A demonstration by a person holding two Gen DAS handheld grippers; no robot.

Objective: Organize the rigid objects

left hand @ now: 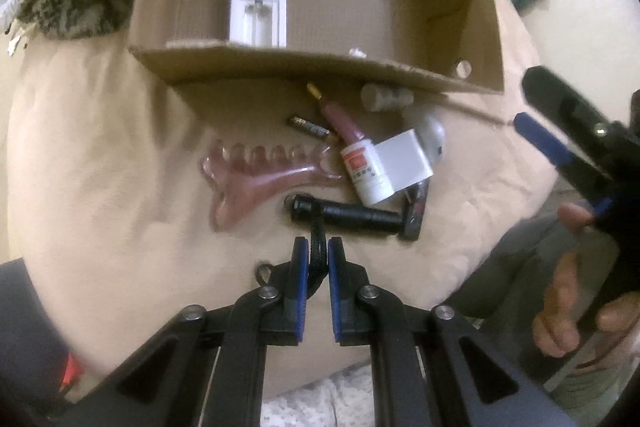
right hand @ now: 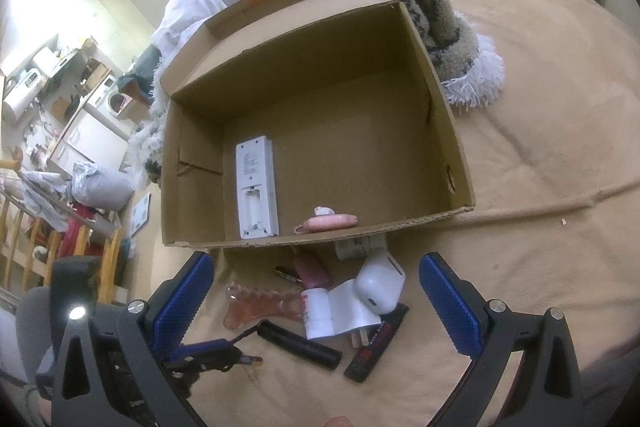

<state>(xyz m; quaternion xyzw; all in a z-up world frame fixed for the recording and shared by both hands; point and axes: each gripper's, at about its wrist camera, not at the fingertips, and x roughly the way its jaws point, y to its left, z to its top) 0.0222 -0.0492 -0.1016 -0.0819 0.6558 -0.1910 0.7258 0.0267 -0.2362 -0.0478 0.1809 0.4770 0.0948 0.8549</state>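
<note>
Right wrist view shows me a big beige bed (right hand: 540, 75) with an open cardboard box (right hand: 440, 115) on it, reaching toward its far edge. Inside the box lies a white remote (right hand: 256, 183), back side up. In front of the box sits a small pile: a pink comb (left hand: 256, 171), a black flashlight (left hand: 352, 217) and a white bottle (left hand: 366, 173). My left hand-held gripper (left hand: 318, 255) is pinched tight on the flashlight's black strap (left hand: 318, 247). My right hand-held gripper (right hand: 316, 303) stands wide, holding nothing.
</note>
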